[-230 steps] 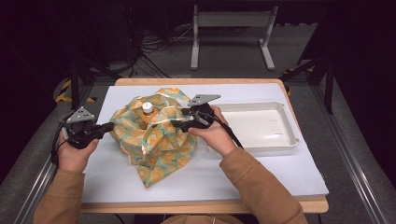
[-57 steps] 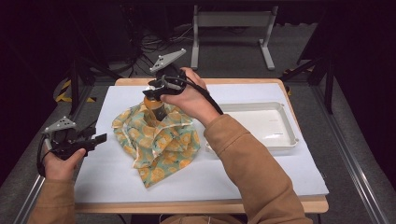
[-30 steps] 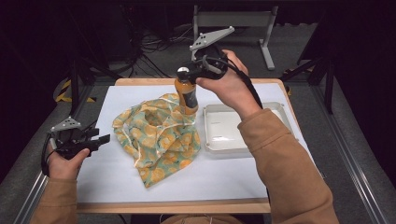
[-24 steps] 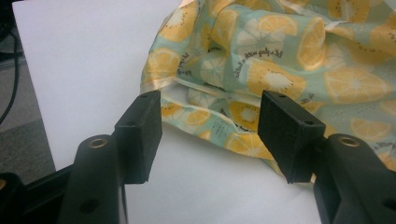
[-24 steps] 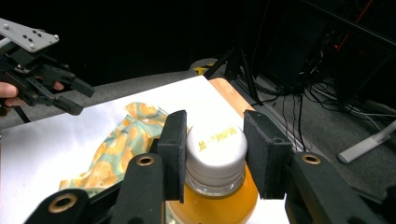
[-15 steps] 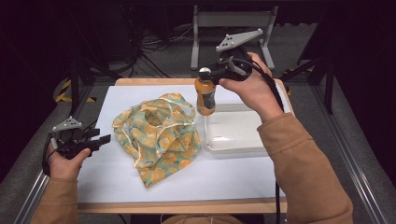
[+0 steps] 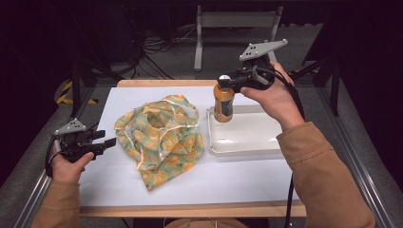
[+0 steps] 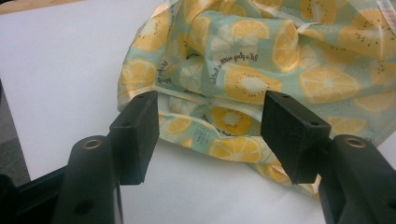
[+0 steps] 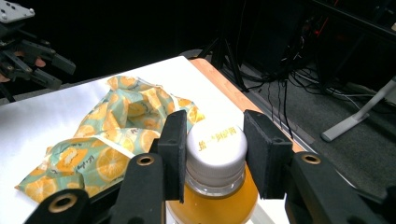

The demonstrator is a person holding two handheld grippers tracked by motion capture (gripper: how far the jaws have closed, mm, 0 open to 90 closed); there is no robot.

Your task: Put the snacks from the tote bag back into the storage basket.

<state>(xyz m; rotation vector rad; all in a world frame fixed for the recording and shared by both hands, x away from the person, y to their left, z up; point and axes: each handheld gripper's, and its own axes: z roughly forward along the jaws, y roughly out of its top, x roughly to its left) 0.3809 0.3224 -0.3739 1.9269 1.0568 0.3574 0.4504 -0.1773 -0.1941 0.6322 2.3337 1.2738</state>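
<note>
Above the white tray (image 7: 247, 142), in the high view, the right gripper (image 7: 227, 81) carries an orange juice bottle (image 7: 223, 102) by its cap, base just over the tray's left end; setting it down remains. The left gripper (image 7: 107, 141) rests beside the emptied fruit-print bag (image 7: 159, 135).

In the left gripper view, the jaws have just been opening (nothing between them).

In the right gripper view, the pads (image 9: 173, 151) clamp the white cap (image 9: 217, 144).

On the table (image 7: 247, 185) the fabric bag (image 7: 161, 135) lies near the middle, with the tray (image 7: 247, 140) just to its right. The juice bottle (image 7: 223, 100) stands upright over the tray's near-left corner, its cap between the right gripper's (image 7: 227, 81) jaws. The left gripper (image 7: 105, 141) sits left of the bag, just beside its edge.
</note>
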